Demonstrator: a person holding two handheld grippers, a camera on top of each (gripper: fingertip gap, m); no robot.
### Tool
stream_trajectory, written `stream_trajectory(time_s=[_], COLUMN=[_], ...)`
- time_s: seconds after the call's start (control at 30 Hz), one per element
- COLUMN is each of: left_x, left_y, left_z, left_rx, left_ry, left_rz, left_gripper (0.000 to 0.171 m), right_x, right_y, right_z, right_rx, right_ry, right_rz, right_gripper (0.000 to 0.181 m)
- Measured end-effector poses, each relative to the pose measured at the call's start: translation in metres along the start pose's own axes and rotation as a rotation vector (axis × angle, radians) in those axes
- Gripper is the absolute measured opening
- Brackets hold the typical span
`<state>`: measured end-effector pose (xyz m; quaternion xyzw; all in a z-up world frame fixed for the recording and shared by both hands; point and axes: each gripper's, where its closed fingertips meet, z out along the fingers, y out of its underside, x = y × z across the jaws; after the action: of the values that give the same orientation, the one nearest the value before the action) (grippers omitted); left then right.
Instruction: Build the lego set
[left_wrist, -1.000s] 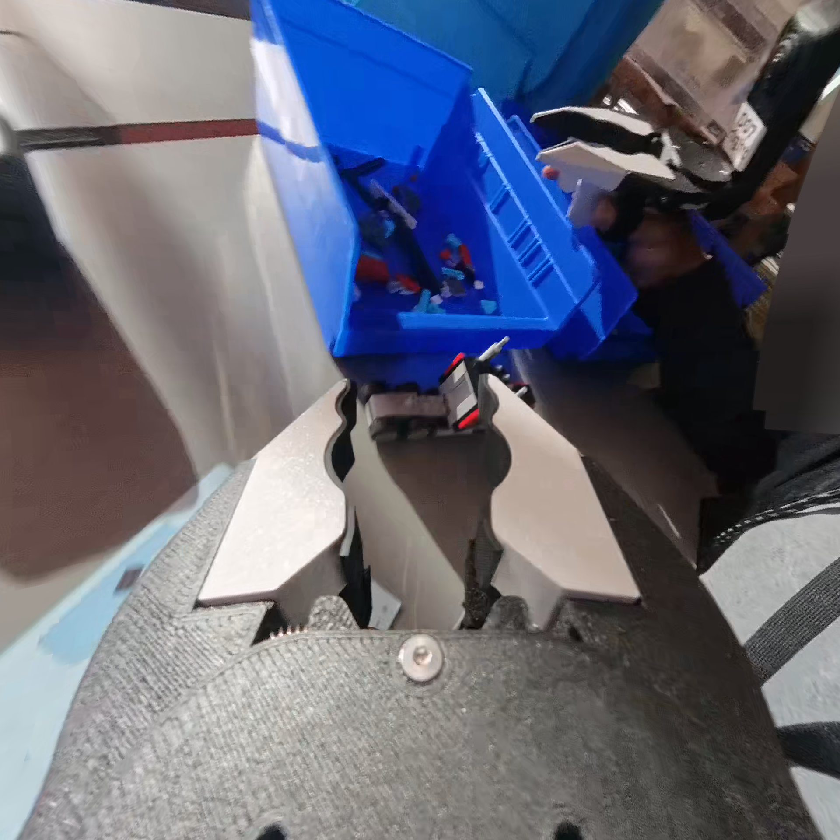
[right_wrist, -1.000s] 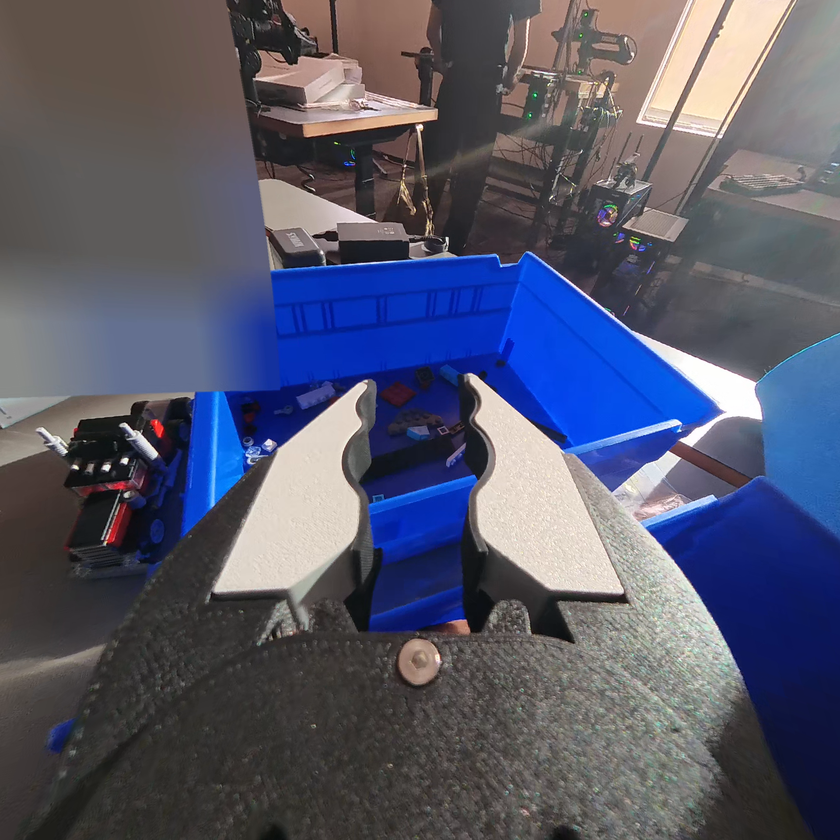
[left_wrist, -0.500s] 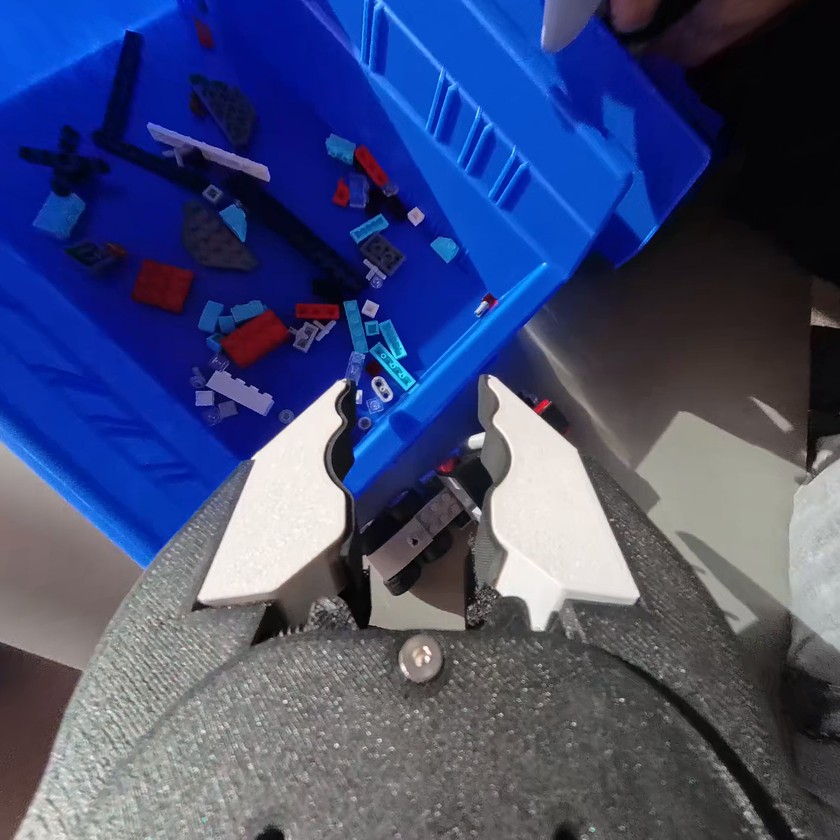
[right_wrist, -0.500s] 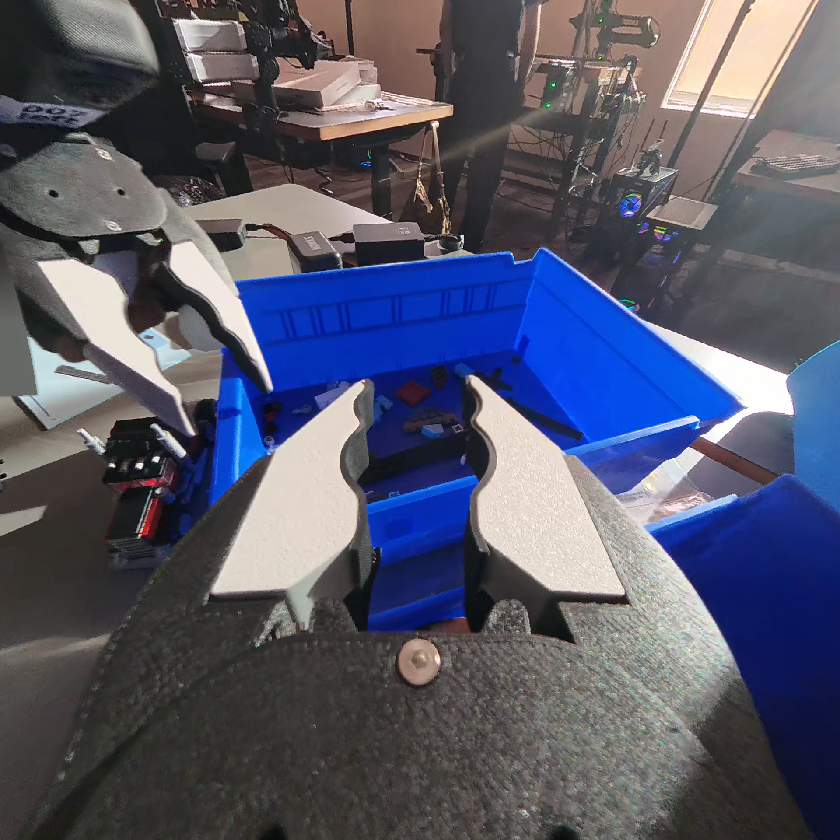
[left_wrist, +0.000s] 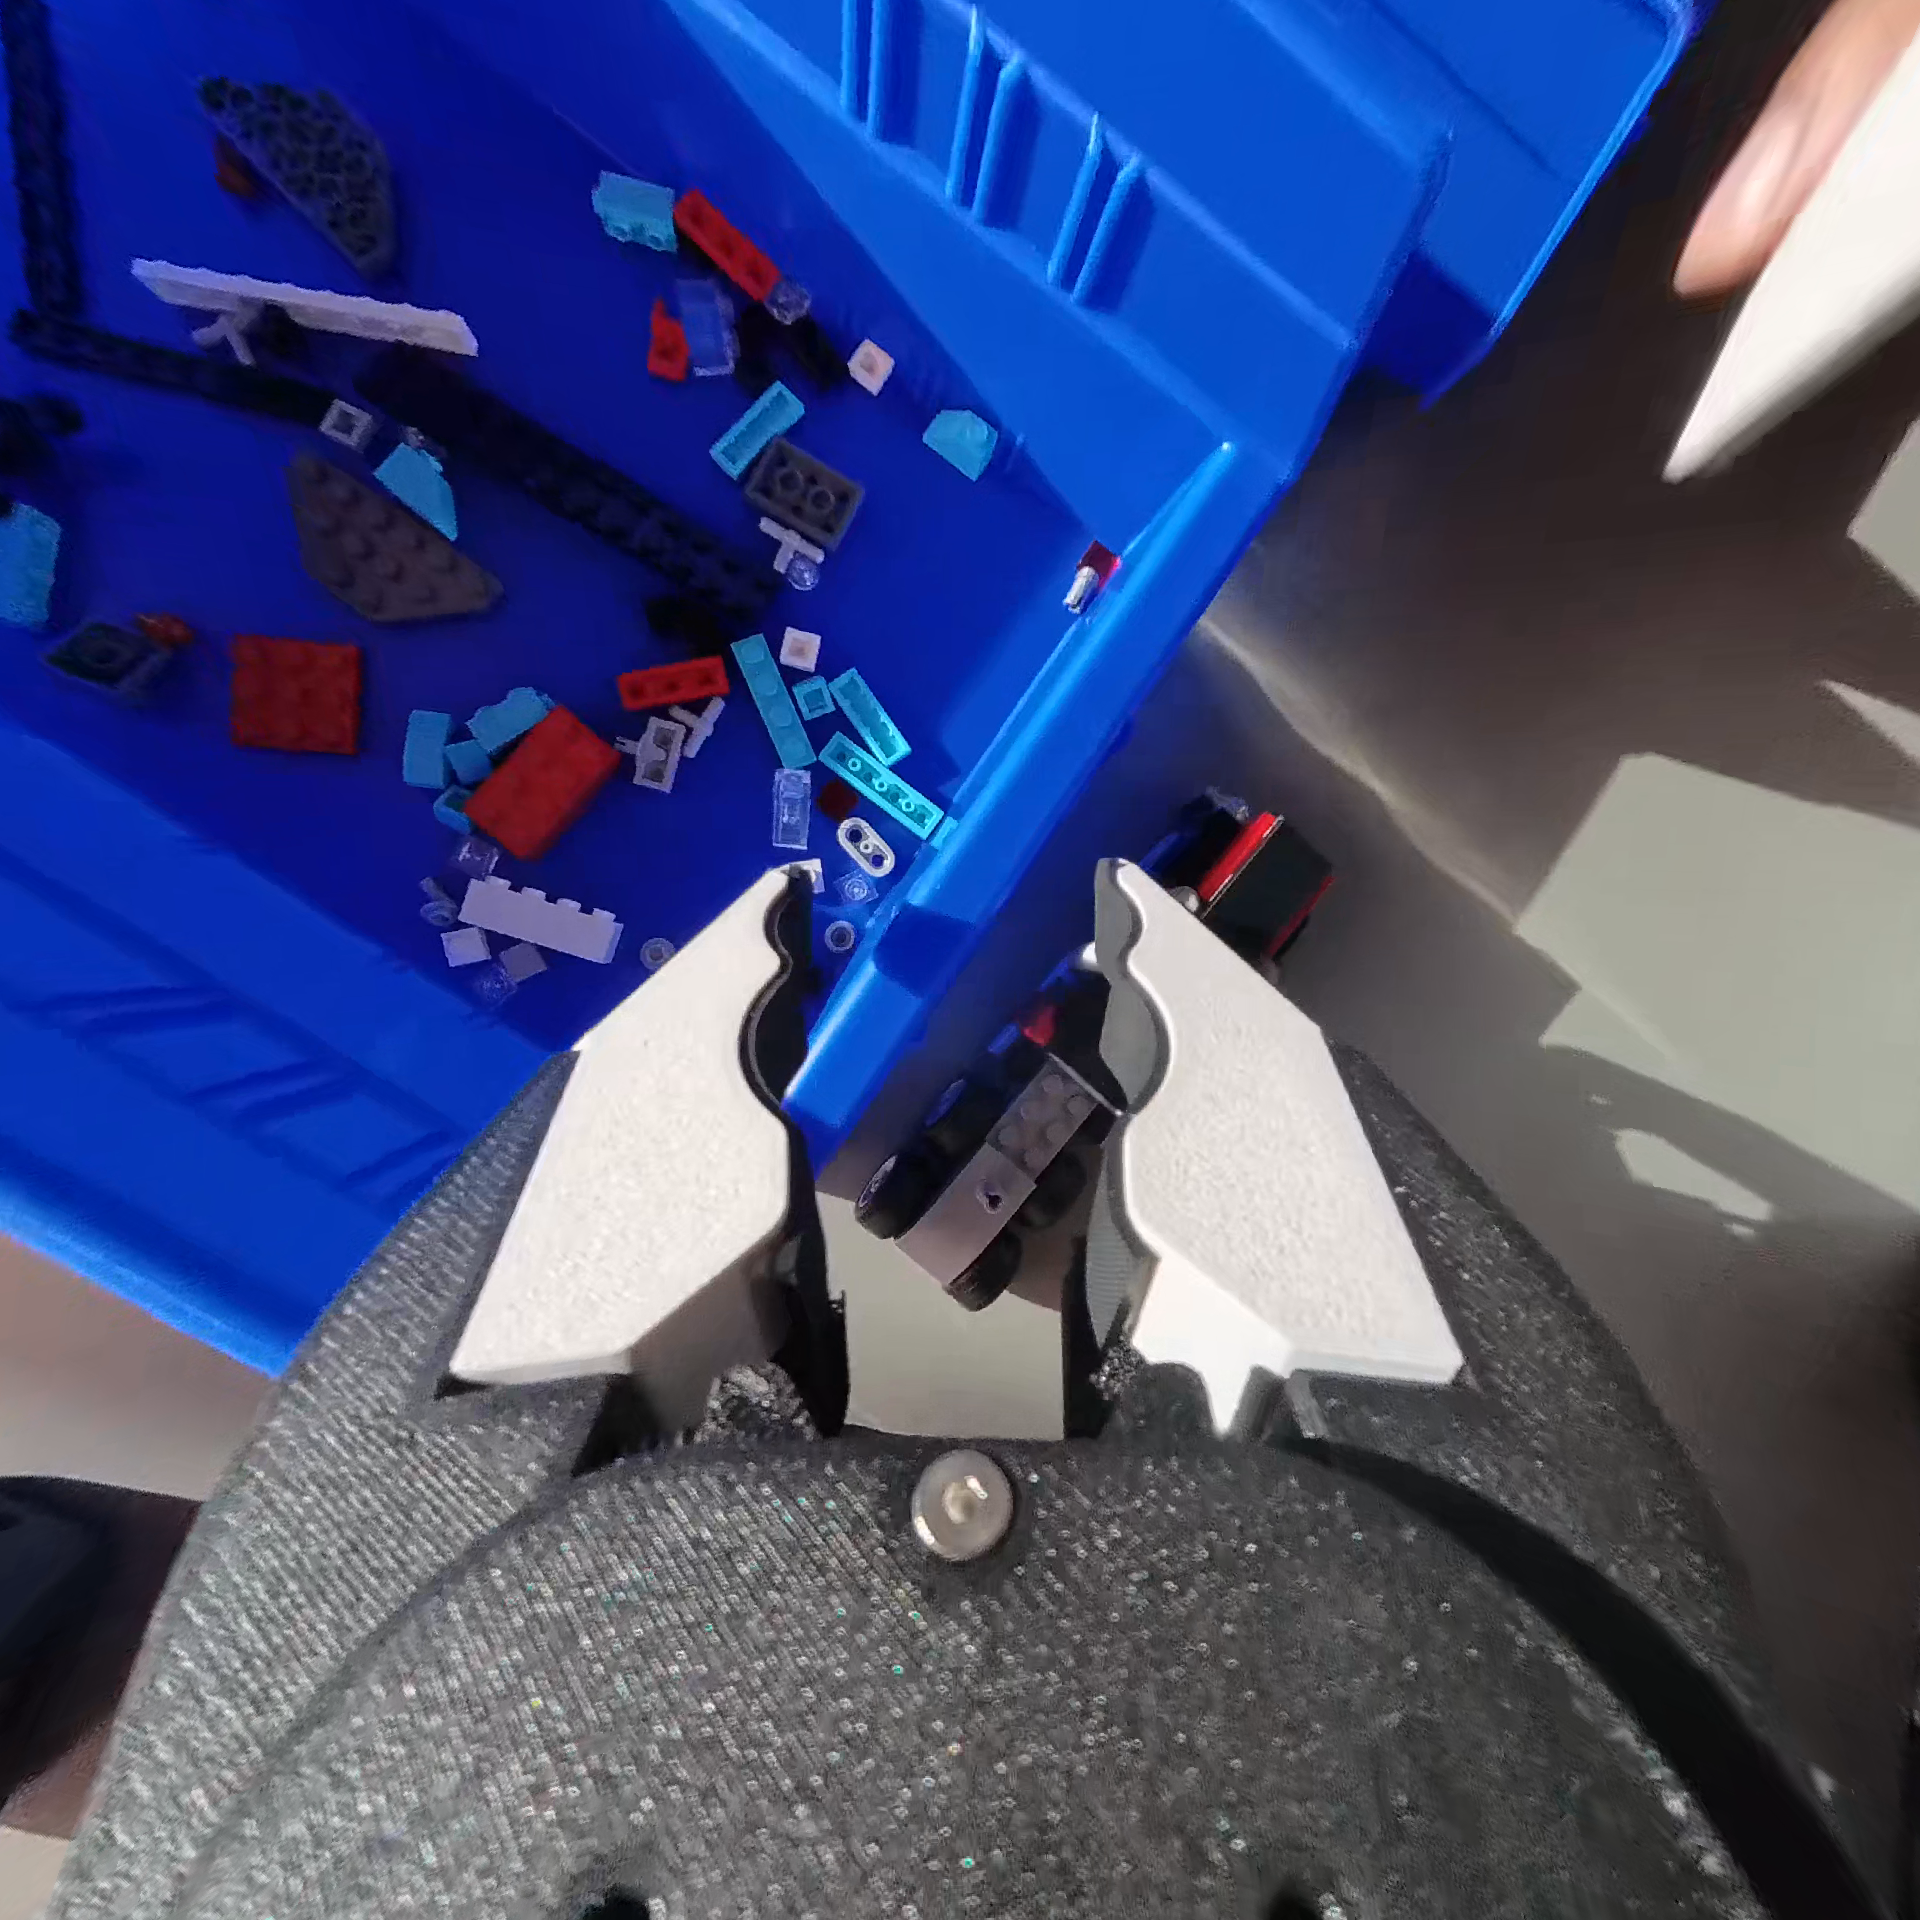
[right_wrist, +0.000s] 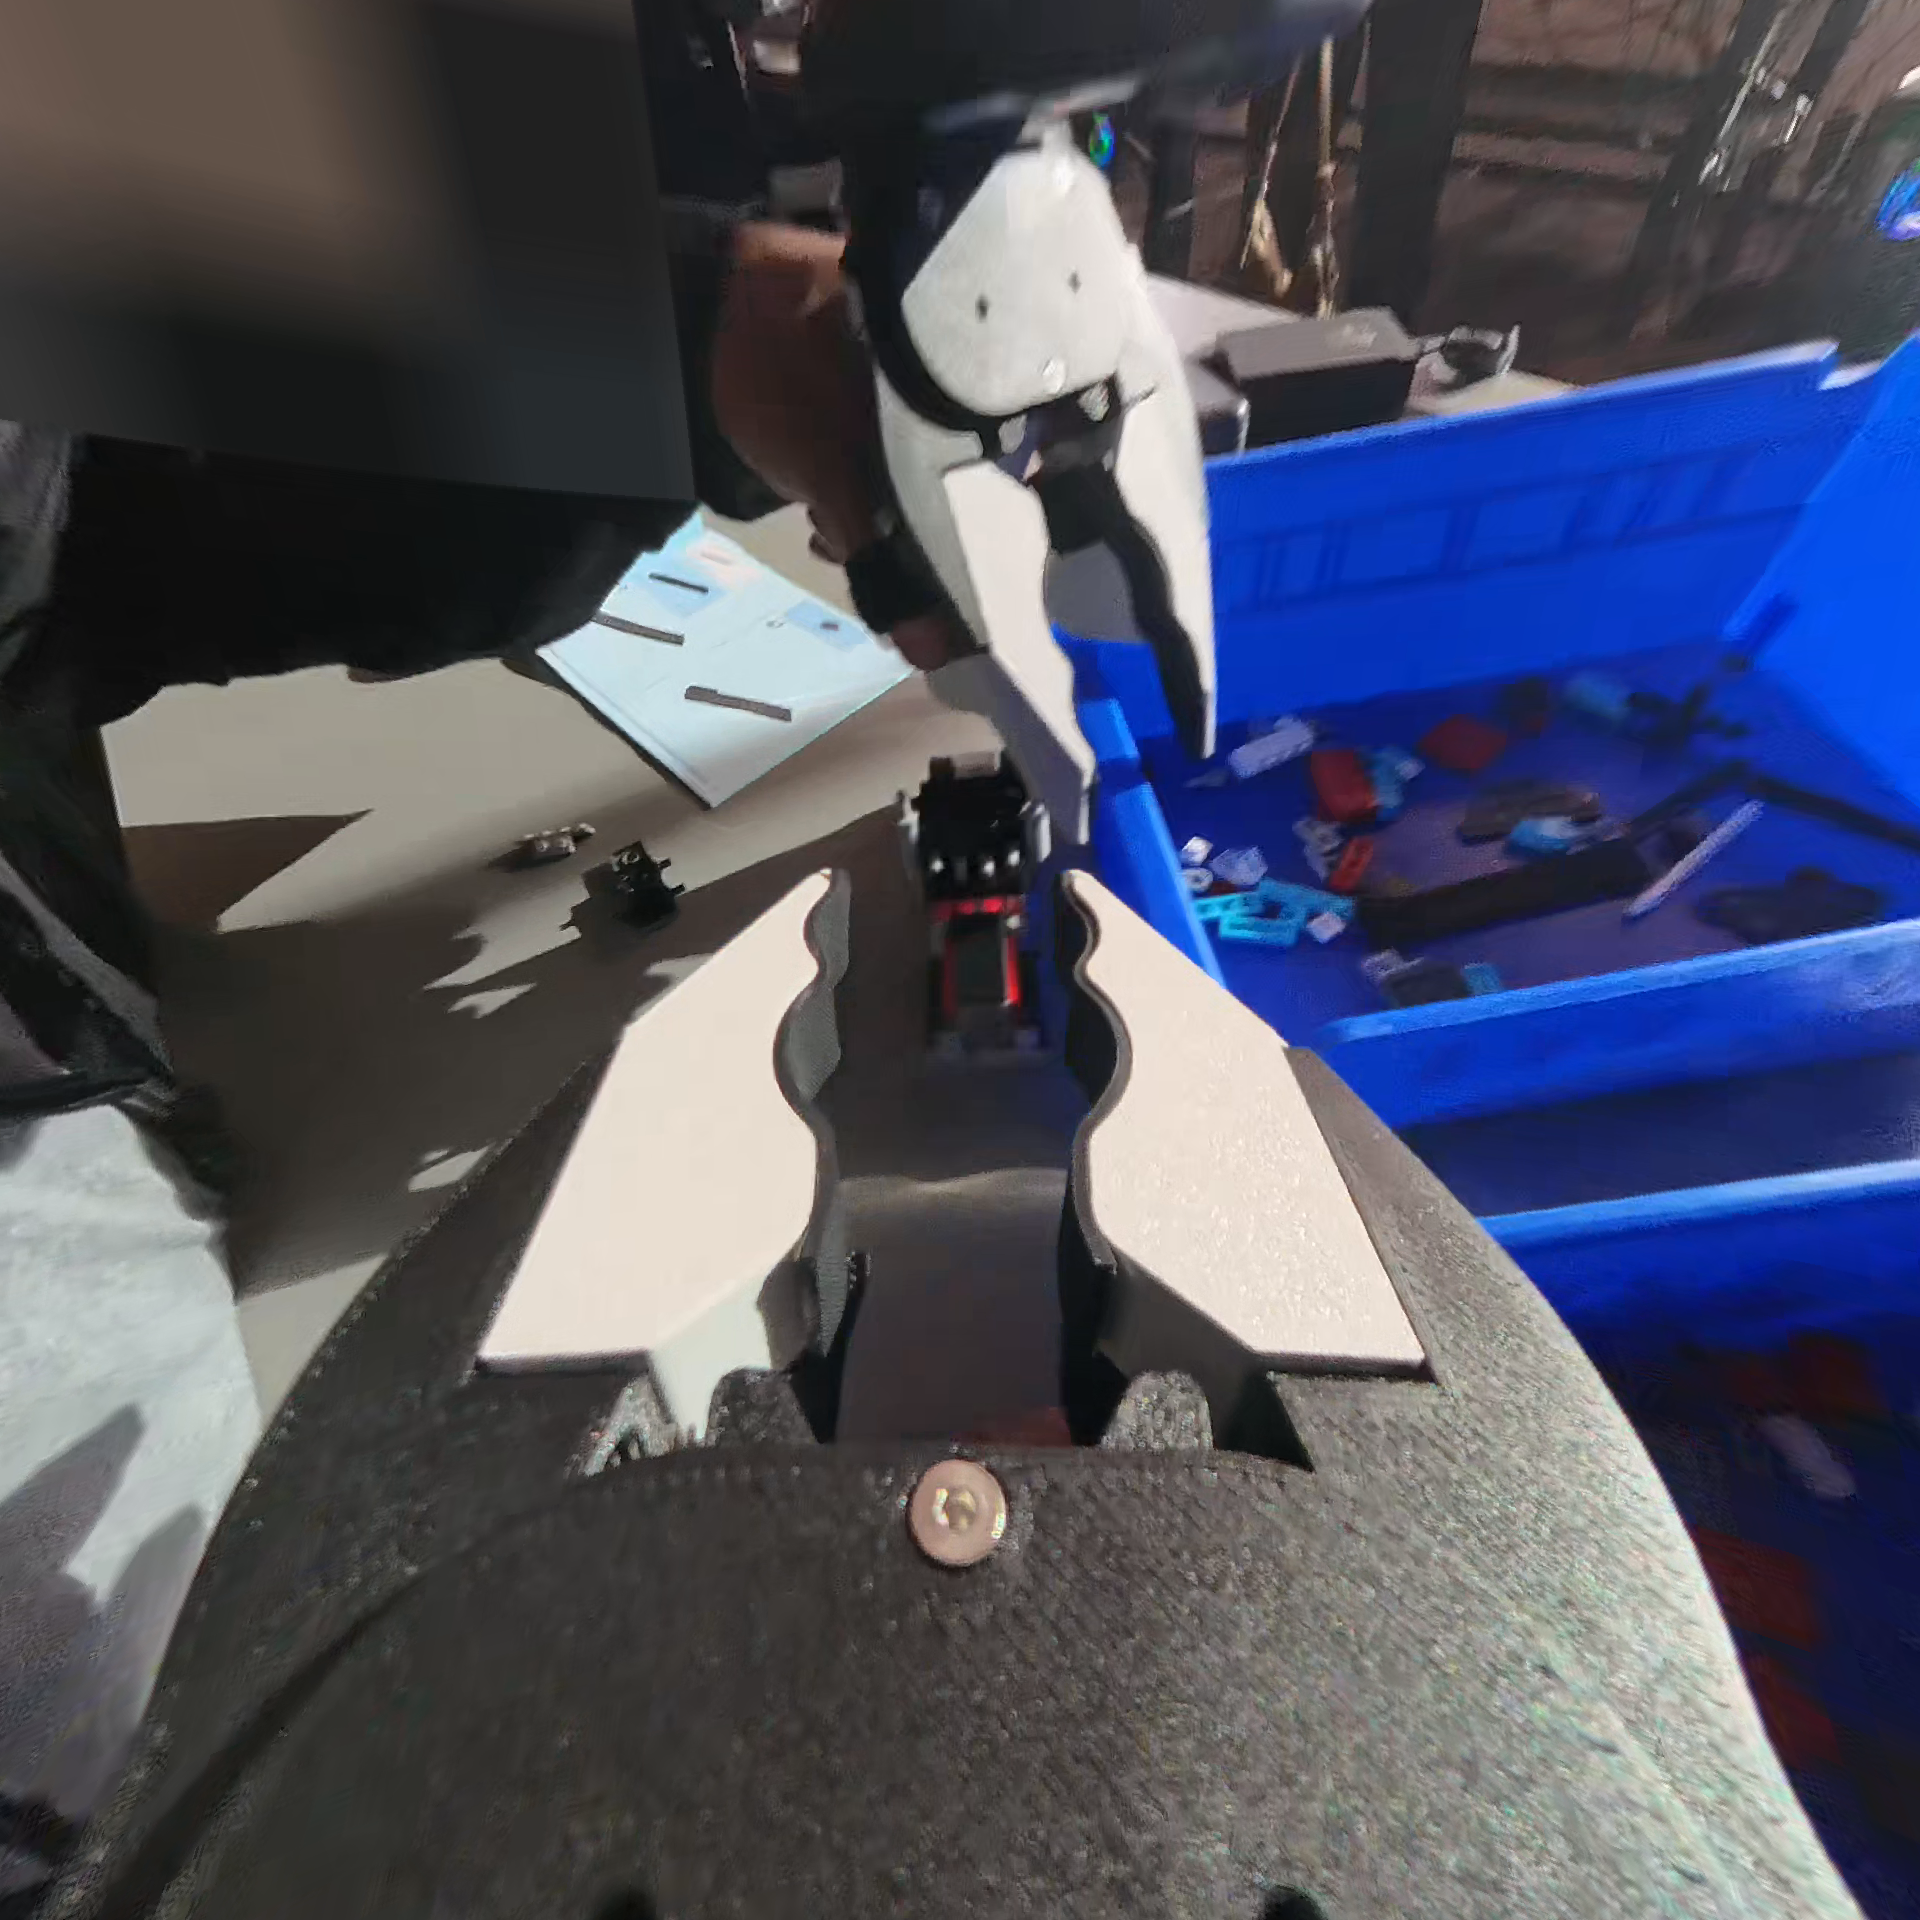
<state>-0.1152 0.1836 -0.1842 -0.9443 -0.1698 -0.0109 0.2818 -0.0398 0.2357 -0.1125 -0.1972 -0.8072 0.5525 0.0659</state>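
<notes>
A partly built black, red and grey lego truck (right_wrist: 977, 914) stands on the grey table against the outer wall of a blue bin (right_wrist: 1455, 540). Loose red, cyan, white and dark pieces (left_wrist: 540, 779) lie on the floor of the bin (left_wrist: 1143, 260). My left gripper (left_wrist: 951, 883) is open and empty, above the bin's corner, one finger over the inside and the other over the truck (left_wrist: 1039, 1132). It also shows in the right wrist view (right_wrist: 1132, 774). My right gripper (right_wrist: 948, 883) is open and empty, pointing at the truck from a short way off.
An open instruction booklet (right_wrist: 727, 665) lies on the table behind the truck. Two small lego sub-builds (right_wrist: 634, 883) sit left of the truck. More blue bins (right_wrist: 1714, 1216) stand to the right. A person's dark sleeve is at the left.
My right gripper has swung left from over the bin to face the truck. My left gripper has come closer down over the bin's corner. Both stay open.
</notes>
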Motion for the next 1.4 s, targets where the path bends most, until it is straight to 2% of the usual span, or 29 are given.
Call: stream_trajectory(time_s=[0.17, 0.33, 0.43, 0.5, 0.8, 1.03, 1.4], left_x=[0.0, 0.005, 0.005, 0.005, 0.004, 0.023, 0.049], left_y=[0.006, 0.009, 0.008, 0.007, 0.008, 0.009, 0.022], left_z=[0.01, 0.013, 0.012, 0.013, 0.018, 0.019, 0.013], left_rx=[-0.08, -0.108, -0.107, -0.109, -0.137, -0.132, -0.152], left_ry=[0.002, 0.03, 0.029, 0.031, 0.047, 0.147, 0.182], left_rz=[0.035, 0.026, 0.026, 0.027, 0.036, -0.001, 0.002], left_gripper=[0.055, 0.046, 0.038, 0.037, 0.034, 0.029, 0.029], right_x=[-0.001, 0.006, 0.009, 0.008, -0.017, -0.026, -0.05], right_y=[0.05, 0.06, 0.058, 0.062, 0.066, 0.06, 0.061], right_z=[0.045, 0.073, 0.081, 0.085, 0.076, 0.065, 0.043], right_rx=[-0.107, -0.114, -0.129, -0.163, -0.179, -0.124, -0.073], right_ry=[0.118, 0.147, 0.14, 0.121, -0.11, -0.206, -0.325], right_rz=[0.096, 0.127, 0.115, 0.109, 0.145, 0.15, 0.125], right_gripper=[0.051, 0.05, 0.034, 0.031, 0.025, 0.019, 0.024])
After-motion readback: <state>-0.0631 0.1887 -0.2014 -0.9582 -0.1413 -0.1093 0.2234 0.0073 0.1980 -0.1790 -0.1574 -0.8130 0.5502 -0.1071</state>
